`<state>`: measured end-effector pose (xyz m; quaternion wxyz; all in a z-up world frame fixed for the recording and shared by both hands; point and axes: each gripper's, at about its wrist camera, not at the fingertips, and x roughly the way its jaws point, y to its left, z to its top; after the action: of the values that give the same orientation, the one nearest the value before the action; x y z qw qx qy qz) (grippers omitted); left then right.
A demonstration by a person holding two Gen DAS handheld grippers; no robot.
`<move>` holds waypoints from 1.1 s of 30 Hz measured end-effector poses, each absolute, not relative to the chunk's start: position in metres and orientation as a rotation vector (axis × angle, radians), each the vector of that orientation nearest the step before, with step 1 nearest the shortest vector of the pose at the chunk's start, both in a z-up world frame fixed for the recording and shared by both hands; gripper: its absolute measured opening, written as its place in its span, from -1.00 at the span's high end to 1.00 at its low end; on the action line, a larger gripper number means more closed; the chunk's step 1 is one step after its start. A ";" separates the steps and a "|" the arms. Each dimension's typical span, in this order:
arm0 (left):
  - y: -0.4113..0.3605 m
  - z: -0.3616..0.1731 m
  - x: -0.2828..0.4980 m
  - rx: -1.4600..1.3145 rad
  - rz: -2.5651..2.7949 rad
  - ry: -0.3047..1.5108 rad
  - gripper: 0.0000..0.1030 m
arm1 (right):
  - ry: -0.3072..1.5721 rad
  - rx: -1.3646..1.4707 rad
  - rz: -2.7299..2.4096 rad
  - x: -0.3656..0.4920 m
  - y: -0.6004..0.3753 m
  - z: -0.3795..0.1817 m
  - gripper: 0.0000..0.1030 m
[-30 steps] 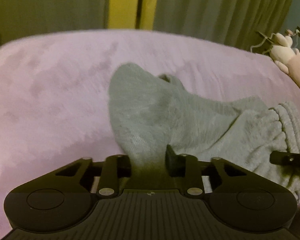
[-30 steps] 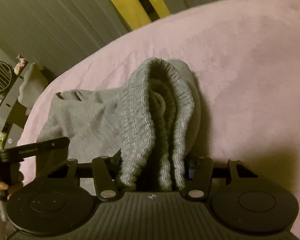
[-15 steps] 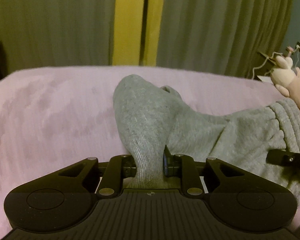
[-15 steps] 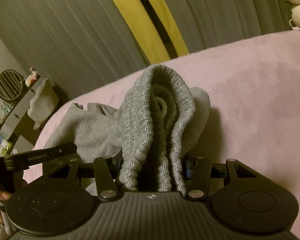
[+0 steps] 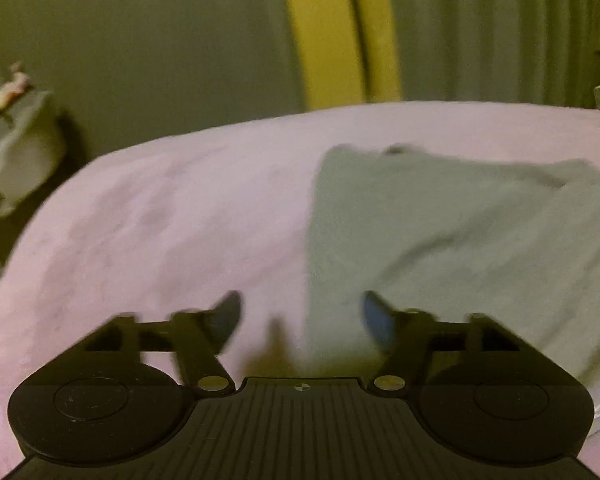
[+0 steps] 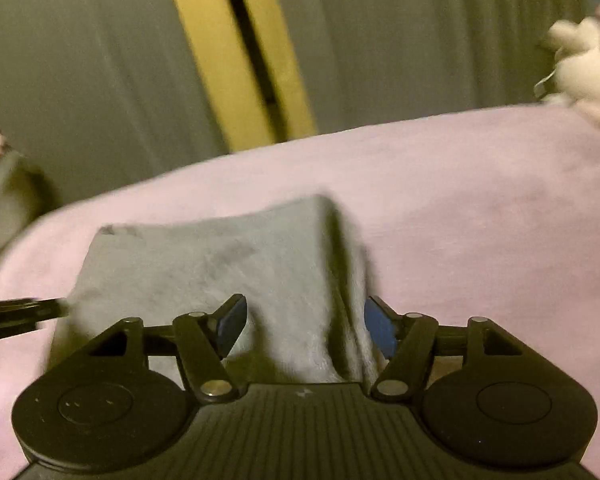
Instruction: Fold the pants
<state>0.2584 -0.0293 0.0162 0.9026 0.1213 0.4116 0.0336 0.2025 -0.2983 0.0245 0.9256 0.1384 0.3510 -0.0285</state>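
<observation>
The grey pants [image 5: 440,240] lie folded on the pink bed cover [image 5: 160,220], blurred by motion. My left gripper [image 5: 302,312] hangs just above their left edge with its jaws opening; the cloth lies below the gap and neither pad presses on it. In the right wrist view the pants [image 6: 220,264] form a flat folded block with a raised ridge on their right side. My right gripper [image 6: 305,314] is over that ridge, its jaws also opening, pads clear of the cloth. A tip of the left gripper [image 6: 20,314] shows at the left edge.
Bare pink bed cover [image 6: 480,220] stretches to the right of the pants and to their left. A white plush toy [image 6: 584,72] sits at the far right edge of the bed. Grey curtains with a yellow strip [image 5: 324,40] hang behind. A pale shelf [image 5: 20,148] stands left.
Both grippers have let go of the pants and spread their jaws. The cloth that stood bunched up between the fingers has dropped flat onto the bed. Both views have swung sideways.
</observation>
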 end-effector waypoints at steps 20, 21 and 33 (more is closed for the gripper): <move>0.023 0.008 0.136 -0.166 0.172 0.802 -0.85 | 0.605 0.485 0.090 0.147 -0.283 0.063 0.11; 0.020 0.006 0.132 -0.164 0.167 0.804 -0.85 | 0.644 0.495 0.083 0.152 -0.282 0.060 0.11; 0.029 -0.001 0.133 -0.210 0.210 0.839 -0.86 | 0.808 0.806 0.033 0.158 -0.303 0.010 0.27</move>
<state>0.1333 0.0293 -0.0006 0.9026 -0.1015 0.4057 0.1017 0.1584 -0.3028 0.0104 0.8414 0.3815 0.3824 0.0158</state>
